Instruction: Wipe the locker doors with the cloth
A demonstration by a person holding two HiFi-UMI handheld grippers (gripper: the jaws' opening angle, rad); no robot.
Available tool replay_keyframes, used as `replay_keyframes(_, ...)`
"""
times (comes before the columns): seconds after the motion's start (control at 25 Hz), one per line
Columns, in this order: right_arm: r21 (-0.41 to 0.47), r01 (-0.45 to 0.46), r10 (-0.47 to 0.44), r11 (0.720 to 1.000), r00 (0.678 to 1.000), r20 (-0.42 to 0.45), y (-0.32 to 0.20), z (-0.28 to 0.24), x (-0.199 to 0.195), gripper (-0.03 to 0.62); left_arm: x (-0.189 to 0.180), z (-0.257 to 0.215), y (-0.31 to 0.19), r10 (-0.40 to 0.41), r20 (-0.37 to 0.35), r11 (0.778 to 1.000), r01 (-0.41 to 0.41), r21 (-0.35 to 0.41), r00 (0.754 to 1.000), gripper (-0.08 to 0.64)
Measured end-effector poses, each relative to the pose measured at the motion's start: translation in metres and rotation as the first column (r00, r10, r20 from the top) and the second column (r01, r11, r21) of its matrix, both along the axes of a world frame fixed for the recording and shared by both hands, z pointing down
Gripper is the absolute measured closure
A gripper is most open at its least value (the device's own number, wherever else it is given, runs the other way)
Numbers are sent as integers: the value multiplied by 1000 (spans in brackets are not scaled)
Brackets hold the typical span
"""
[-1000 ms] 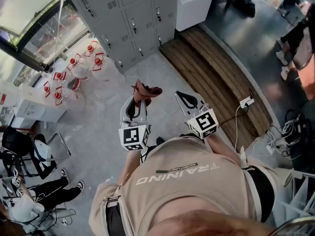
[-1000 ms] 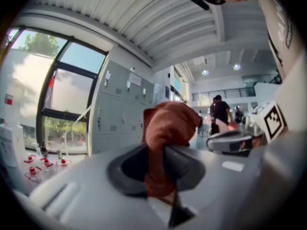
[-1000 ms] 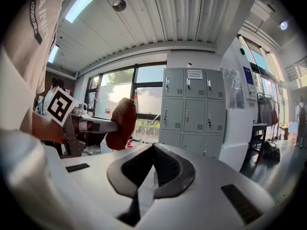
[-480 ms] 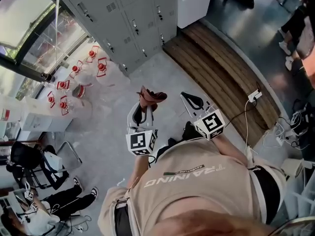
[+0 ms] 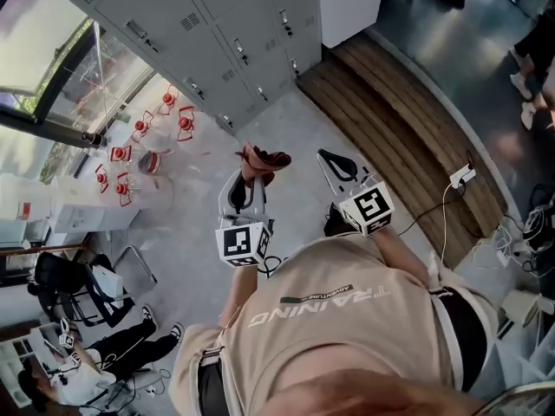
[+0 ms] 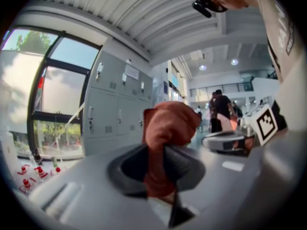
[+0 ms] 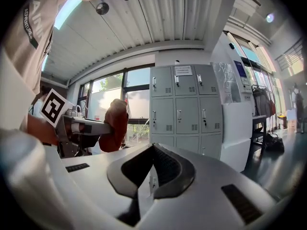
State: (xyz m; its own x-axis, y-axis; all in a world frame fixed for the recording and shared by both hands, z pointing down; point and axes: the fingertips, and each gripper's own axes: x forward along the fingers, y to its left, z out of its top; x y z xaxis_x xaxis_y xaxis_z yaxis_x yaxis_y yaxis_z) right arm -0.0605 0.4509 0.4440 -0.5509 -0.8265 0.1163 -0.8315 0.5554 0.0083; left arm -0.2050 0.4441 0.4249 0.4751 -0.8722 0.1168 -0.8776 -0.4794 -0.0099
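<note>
Two grippers: one left gripper [image 5: 245, 180] and one right gripper [image 5: 328, 159]. One red-brown cloth [image 5: 261, 159]. Nine locker doors [image 7: 186, 115] in the right gripper view, three columns by three rows; one wooden platform [image 5: 401, 137]; one power strip [image 5: 460, 178].

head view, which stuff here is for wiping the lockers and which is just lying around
For the job: red cloth, clamped in the left gripper; grey locker doors.
Lying about: red-capped jugs by the window; power strip on the floor; black chair.
</note>
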Motion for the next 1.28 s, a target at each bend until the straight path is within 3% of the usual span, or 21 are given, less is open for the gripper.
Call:
replay_keyframes(0.2, 15, 68, -68, 998, 997, 30, -40, -2, 22, 578, 19, -8, -46, -47, 28, 999, 47, -2, 999, 477)
replay_keyframes(0.48, -60, 115, -115, 992, 993, 13, -96, 24, 49, 578, 56, -3, -93, -61, -51, 996, 58, -66, 997, 477)
replay_keyframes(0.64, -93, 144, -142, 985, 989, 29, -112, 32, 50, 578, 57, 2, -112, -69, -6, 995, 69, -73, 998, 477)
replay_keyframes(0.8, -118, 142, -141, 983, 990, 22, -143, 40, 42, 578, 49, 5, -148, -76, -7, 994, 75, -78, 997, 477)
replay_keyframes(1.2, -88, 112, -108, 990, 993, 43, -242, 7, -5, 578, 24, -2, -253, 43, -15, 999, -43, 2, 999, 477)
replay_keyframes(1.28, -71, 107, -107, 992, 994, 2, -267, 1, -12, 578, 23, -7, -279, 70, -27, 997, -69, 20, 997, 477)
